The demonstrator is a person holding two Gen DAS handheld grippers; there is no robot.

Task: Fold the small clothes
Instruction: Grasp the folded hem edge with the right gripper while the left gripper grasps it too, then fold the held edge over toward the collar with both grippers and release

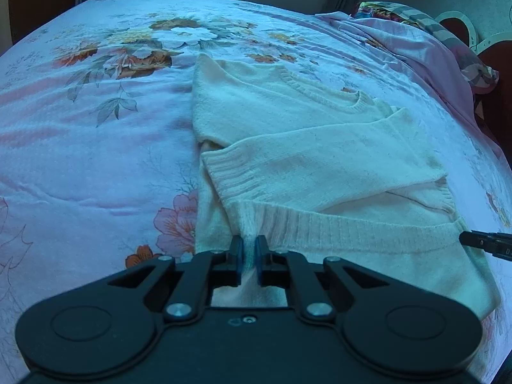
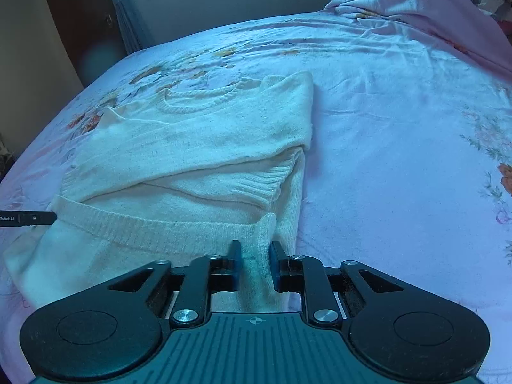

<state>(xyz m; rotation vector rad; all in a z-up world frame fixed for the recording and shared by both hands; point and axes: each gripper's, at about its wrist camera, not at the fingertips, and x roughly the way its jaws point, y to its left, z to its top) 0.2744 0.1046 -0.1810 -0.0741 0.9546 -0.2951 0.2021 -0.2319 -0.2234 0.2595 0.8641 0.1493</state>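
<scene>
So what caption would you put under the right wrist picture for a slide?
Right tongs pinch the ribbed hem of a cream knit sweater with sleeves folded in, on a floral bedsheet.

We've got a bed (image 1: pixel 96 147) with a pink floral sheet, a cream knit sweater (image 1: pixel 304 147) lying flat on it with sleeves folded across, and a crumpled pink blanket (image 2: pixel 416 9) bunched at the far corner.

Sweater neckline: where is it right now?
The neckline lies at the sweater's far end on the bedsheet, opposite the hem both grippers pinch; right of centre in left wrist view, left of centre in right.
</scene>
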